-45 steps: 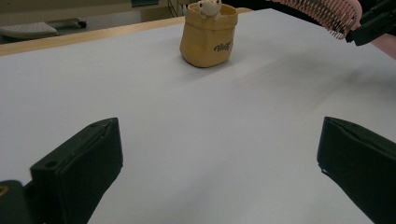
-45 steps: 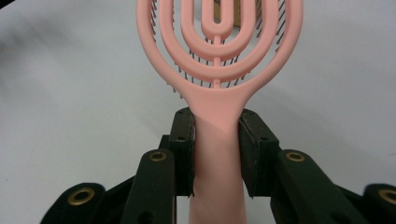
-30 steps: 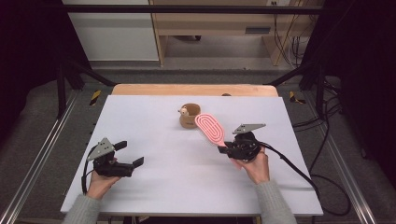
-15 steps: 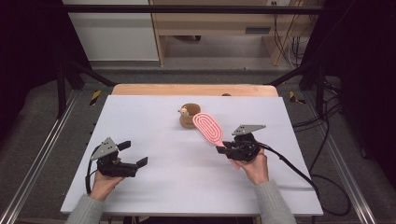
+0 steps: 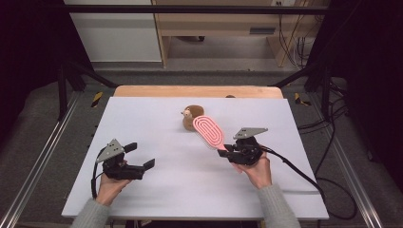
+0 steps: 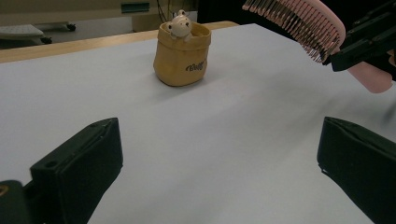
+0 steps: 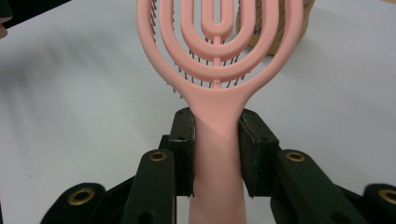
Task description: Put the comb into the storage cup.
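surface point(image 5: 157, 128): white, wood strip along far edge; I see dark floor, rails and cables round it, pale cabinet and wooden bench beyond.
right claw point(image 5: 225, 152): clamped on the handle of the pink brush point(image 5: 209, 131), pads on both sides in the right gripper view point(image 7: 216, 158); sits right of centre.
brush: held off the surface, long axis running from my right claw toward the far edge and a bit left, head outermost, bristles down point(image 6: 299, 21).
pouch point(image 5: 191, 118): small tan bag with a little animal figure poking out, upright near mid far edge point(image 6: 183, 56).
key relation: brush head is just beside the pouch on its near-right side, seemingly above it; touching or not, can't tell. Pouch lies straight ahead along the brush axis, so I judge the next move is a short push forward or a lowering.
left claw point(image 5: 142, 159): jaws wide apart, nothing between, near left corner zone, well apart from pouch; right hand far nearer.
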### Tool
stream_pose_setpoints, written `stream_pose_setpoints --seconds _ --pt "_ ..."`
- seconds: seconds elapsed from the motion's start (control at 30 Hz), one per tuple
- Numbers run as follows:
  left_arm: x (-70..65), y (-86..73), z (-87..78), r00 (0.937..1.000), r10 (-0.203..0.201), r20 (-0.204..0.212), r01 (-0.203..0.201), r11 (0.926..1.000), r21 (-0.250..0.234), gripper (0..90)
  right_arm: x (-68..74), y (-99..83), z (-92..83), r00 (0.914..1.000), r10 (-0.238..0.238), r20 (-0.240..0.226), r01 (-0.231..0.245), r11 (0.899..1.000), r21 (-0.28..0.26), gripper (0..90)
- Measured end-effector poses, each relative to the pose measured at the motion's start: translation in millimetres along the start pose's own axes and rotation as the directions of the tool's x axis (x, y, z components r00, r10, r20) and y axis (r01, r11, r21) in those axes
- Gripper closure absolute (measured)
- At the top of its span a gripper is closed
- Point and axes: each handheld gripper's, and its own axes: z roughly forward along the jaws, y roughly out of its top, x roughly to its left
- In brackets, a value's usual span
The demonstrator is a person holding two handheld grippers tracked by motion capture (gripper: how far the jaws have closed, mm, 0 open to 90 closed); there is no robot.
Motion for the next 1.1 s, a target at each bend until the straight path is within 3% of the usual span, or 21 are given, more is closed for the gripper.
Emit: stream_pose_setpoints --seconds 0.63,1.1 --pt "-12.7 12.9 12.7 0.9995 -0.023 0.02 0.022 0.9995 0.022 0.1 5.3 2.0 0.8 0.9998 -0.017 -0.004 0.017 1.0 -0.004 69.7" --pt "-24.8 30.9 29.1 0.9983 -0.031 0.049 0.031 0.9995 0.008 0.1 6.1 2.6 -0.5 0.9997 -0.023 -0.006 0.023 1.0 -0.015 69.7"
